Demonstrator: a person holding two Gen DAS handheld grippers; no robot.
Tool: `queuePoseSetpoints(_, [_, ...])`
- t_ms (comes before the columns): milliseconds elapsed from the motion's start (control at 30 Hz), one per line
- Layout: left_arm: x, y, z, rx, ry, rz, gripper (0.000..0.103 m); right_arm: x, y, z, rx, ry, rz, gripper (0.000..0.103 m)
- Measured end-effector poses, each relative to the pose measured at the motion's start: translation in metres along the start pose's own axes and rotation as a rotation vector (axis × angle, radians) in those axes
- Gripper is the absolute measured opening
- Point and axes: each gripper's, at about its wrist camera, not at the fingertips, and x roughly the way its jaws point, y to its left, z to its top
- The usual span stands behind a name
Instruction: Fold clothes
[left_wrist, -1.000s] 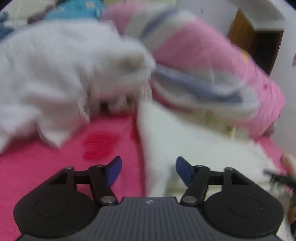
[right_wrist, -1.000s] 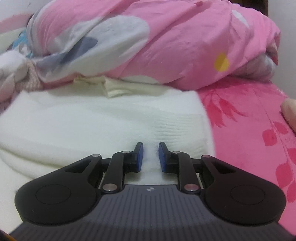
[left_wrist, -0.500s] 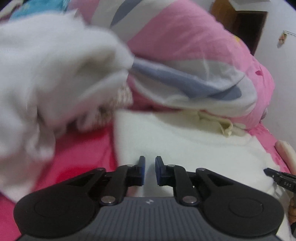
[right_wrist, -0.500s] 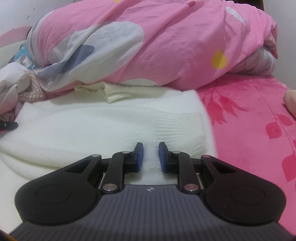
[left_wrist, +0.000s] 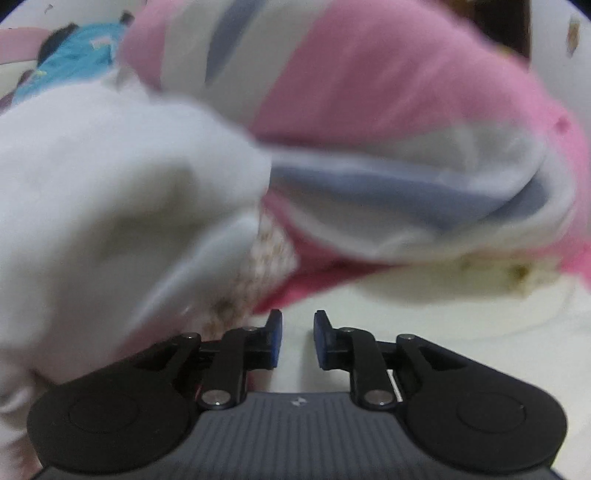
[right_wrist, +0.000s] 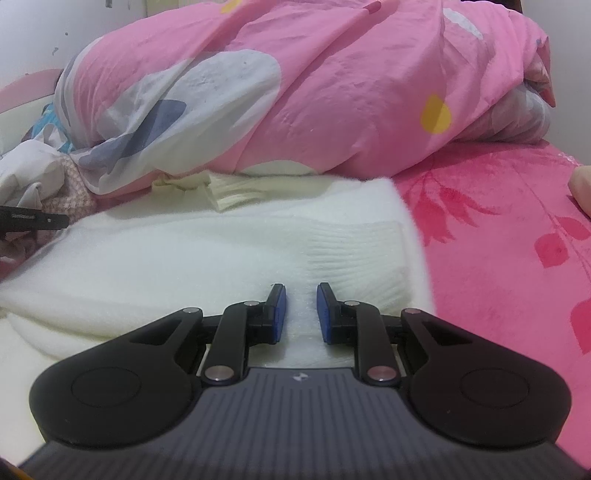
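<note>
Sweater: the white sweater (right_wrist: 207, 251) lies flat on the pink bed (right_wrist: 498, 236); its far edge is tucked against the big pink quilt (right_wrist: 332, 92); a ribbed cuff (right_wrist: 354, 254) rests on top, just ahead of the right gripper
Right gripper: the right gripper (right_wrist: 297, 314) is low over the near edge of the sweater; its blue fingers (right_wrist: 277, 314) are pulled close with white knit bunched in the small gap; it looks like it is pinching the sweater
Left gripper: the left gripper (left_wrist: 295, 345) is over the sweater's left side (left_wrist: 424, 317); its jaws closed a lot, then came open a tiny bit; white cloth shows in the gap, but the view is blurry; I cannot tell if the fingers squeeze it or just sit over it
Beside it: a heap (left_wrist: 110, 221) of white clothes sits close on the left; it touches that edge of the sweater
Could go wrong: the left fingers may have only a thin bit of knit, or none; then that corner drops when lifted and the fold goes crooked
Could go wrong too: the heap is so near that the left fingers could snag it and drag it along
Also: the far edge sits under the quilt; a hard pull could stretch the knit or tug the quilt down onto it
</note>
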Motion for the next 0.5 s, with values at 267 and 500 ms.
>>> queuePoseSetpoints(267, [-0.072,-0.026,0.006,0.053,-0.072,-0.033,0.021,0.000,-0.003,-0.001,0.016,-0.005,0.011,0.017])
queuePoseSetpoints(500, [-0.114,-0.086,-0.050,0.246,0.030,-0.173,0.031,-0.001,-0.005,-0.001,0.030,-0.006,0.021,0.017])
